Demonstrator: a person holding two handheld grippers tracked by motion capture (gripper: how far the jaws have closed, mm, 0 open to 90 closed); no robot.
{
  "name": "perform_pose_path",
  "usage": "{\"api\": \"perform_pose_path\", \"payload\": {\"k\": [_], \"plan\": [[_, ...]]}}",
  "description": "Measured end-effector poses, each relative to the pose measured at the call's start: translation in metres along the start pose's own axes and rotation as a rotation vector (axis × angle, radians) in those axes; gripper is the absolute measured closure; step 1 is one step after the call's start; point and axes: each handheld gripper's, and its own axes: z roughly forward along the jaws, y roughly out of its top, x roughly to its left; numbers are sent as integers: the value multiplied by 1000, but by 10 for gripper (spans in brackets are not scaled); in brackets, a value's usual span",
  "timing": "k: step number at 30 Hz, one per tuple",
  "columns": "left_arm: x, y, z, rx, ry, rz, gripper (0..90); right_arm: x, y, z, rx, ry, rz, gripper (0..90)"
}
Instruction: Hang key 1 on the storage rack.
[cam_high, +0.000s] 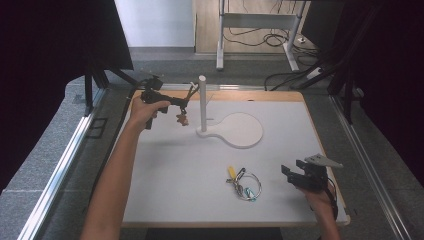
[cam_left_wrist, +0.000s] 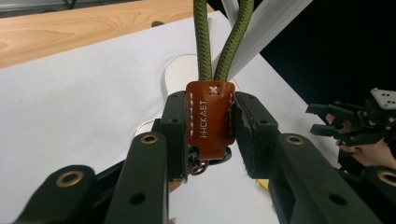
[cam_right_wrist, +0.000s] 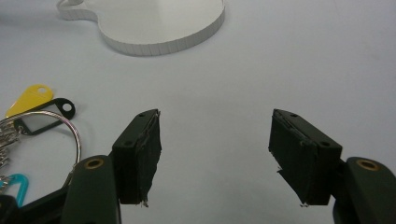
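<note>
In the high view, a white bench (cam_high: 170, 170) with a pale wood edge carries a white stand (cam_high: 235, 131): a round flat base with a smaller lobe from which a smooth upright post rises. At about ten o'clock from the post, the left tongs (cam_high: 184, 103) are raised above the bench, clamped on a keychain (cam_high: 183, 116) whose small brown charm dangles just below them, close beside the post. Toward five o'clock from the stand lies a key ring bundle (cam_high: 244, 185): thin metal hoops with a yellow tag and a teal clip. At three o'clock from that bundle, the right tongs (cam_high: 290, 171) sit low near the bench's right edge, a grey three-cornered plate on top.

In the left gripper view, the left tongs (cam_left_wrist: 211, 126) press from both sides on the keychain's glossy brown leather tab (cam_left_wrist: 210, 116), rectangular with white stitching, a stitched cross at its top and embossed letters down its face that read roughly "HCKAET". Two strands of olive-green braided cord (cam_left_wrist: 201, 42) rise out of the tab toward twelve o'clock; dark metal rings hang under it. The other hand's black gripper shows at three o'clock.

In the right gripper view, the right tongs (cam_right_wrist: 215, 156) stand wide apart with bare bench between their matte black, frayed pads. The round, layered edge of the stand's base lies at twelve o'clock; the yellow tag (cam_right_wrist: 29, 99), a black-framed clear tag and a steel hoop lie at nine o'clock.
</note>
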Motion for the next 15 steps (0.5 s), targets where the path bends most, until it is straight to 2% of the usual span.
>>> {"api": "perform_pose_path", "payload": {"k": [8, 11, 15], "plan": [[-4, -3, 8, 30, 19, 23, 670, 0, 1, -2, -4, -1, -7, 344], [-6, -5, 10, 28, 20, 27, 668, -1, 1, -2, -6, -1, -6, 344], [-7, -7, 12, 37, 41, 28, 664, 0, 2, -4, -9, -1, -4, 344]]}}
